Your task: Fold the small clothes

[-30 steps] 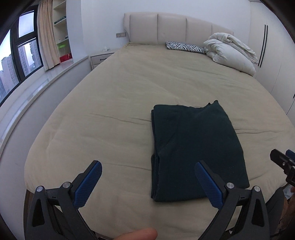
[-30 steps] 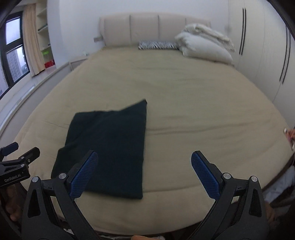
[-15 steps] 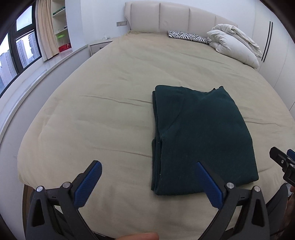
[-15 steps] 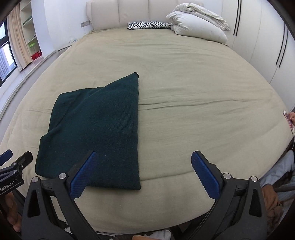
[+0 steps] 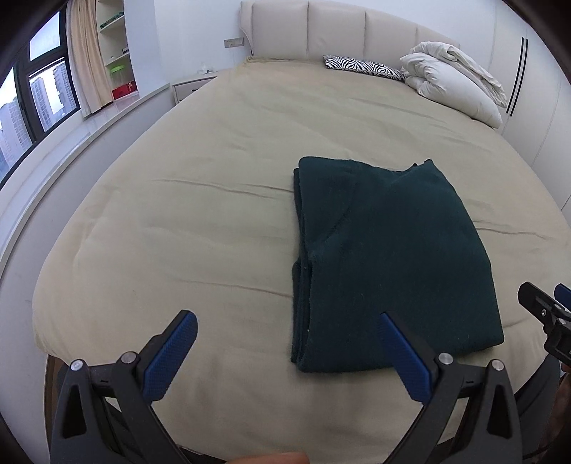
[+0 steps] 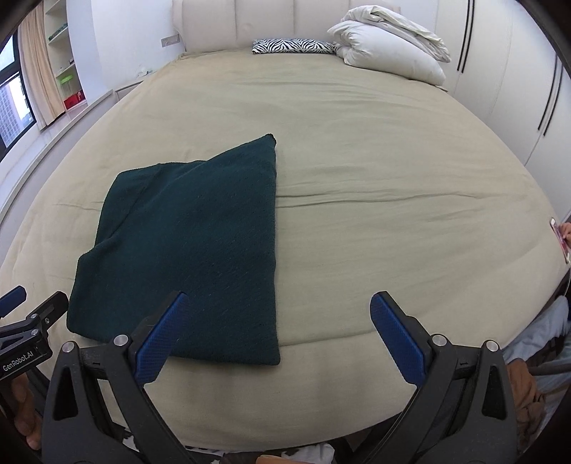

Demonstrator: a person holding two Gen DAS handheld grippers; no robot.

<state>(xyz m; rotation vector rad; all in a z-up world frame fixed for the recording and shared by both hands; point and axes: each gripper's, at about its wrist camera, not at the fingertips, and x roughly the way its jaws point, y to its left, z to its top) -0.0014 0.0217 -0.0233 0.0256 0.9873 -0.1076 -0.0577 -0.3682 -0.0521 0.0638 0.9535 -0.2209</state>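
Two grippers in view, both ours, both empty. We hold the left gripper (image 5: 285,339) above the near edge of the bed (image 5: 214,150), its blue-padded fingers (image 5: 171,360) spread wide apart and touching nothing. We hold the right gripper (image 6: 276,321) likewise above the near edge, its fingers (image 6: 396,342) equally far apart, nothing between them.

The dark green garment (image 5: 385,257) lies flat on the beige sheet, folded into a rough rectangle, near the foot of the bed. Layered edges show along its left side in the left wrist view; its far right corner comes to a point. From the right wrist view the garment (image 6: 185,250) sits ahead and to the left, its near edge just past the left finger.

At the head end: a zebra-print cushion (image 5: 364,66) and a bundled white duvet (image 5: 456,82) against the padded headboard (image 5: 339,32). A window (image 5: 39,92) is at far left.
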